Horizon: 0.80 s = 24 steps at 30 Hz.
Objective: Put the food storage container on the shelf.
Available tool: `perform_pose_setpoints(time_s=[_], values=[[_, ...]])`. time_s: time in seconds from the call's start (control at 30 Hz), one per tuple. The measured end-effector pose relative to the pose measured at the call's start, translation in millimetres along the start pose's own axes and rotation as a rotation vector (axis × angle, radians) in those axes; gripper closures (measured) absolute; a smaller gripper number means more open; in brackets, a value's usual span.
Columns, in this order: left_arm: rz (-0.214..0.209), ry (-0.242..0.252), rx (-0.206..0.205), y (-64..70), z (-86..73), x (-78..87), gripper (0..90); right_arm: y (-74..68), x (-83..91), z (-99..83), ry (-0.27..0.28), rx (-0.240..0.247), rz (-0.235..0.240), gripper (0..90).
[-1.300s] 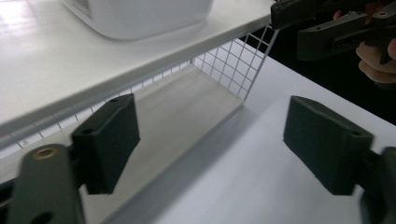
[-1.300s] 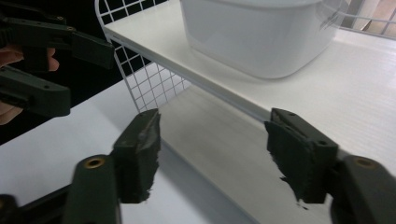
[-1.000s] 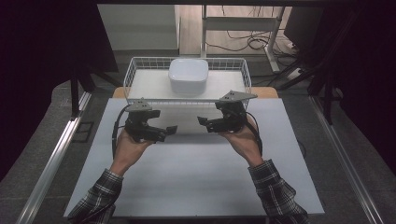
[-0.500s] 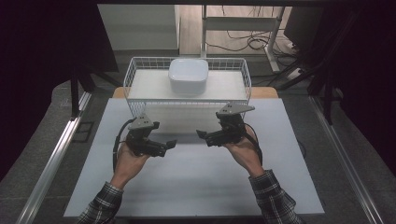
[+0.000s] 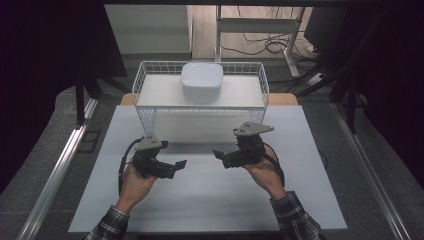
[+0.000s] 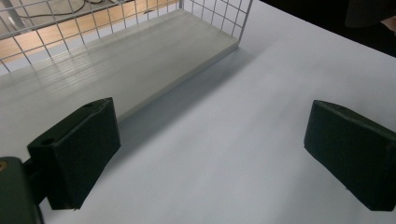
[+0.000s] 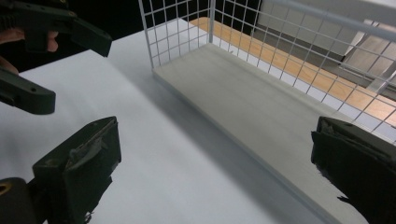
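Currently 2 hand-held grippers hover over the white table, well apart, tips turned toward each other. Left gripper: jaws spread wide, nothing between them; the left gripper view shows bare table surface in the gap. Right gripper: jaws likewise spread wide and empty, with the grey plate on top. The right gripper view catches the left gripper at upper left, held in the person's hand. A white wire basket stands at the far side of the table, beyond both grippers; neither touches it. A white bowl sits inside the basket, toward its rear middle, on a pale board lining the bottom. Plaid sleeves enter from the near edge.
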<state>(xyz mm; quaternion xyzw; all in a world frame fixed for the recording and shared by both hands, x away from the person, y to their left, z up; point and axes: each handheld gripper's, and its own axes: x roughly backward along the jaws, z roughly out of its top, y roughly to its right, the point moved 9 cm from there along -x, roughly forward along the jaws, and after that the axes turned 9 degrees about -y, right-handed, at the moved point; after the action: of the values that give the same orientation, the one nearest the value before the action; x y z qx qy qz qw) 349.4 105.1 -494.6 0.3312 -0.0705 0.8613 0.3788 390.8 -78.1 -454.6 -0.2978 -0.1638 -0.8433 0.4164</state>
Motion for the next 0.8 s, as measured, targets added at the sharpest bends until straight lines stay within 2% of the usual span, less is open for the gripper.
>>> perform_pose_setpoints(time_s=[0.2, 0.43, 0.8], values=[[0.000, -0.004, -0.007, 6.5, -10.6, -0.6, 3.4, -6.0, 0.8, -11.6, -0.016, 0.012, -0.005, 1.3], [-0.002, -0.007, -0.015, 15.2, -22.6, -0.4, 3.6, -8.0, 2.7, -25.0, -0.020, -0.005, 0.000, 1.3], [0.009, -0.001, 0.009, 15.6, -40.5, 6.8, 3.8, -5.6, 8.1, -47.0, -0.039, -0.029, -0.017, 0.0]])
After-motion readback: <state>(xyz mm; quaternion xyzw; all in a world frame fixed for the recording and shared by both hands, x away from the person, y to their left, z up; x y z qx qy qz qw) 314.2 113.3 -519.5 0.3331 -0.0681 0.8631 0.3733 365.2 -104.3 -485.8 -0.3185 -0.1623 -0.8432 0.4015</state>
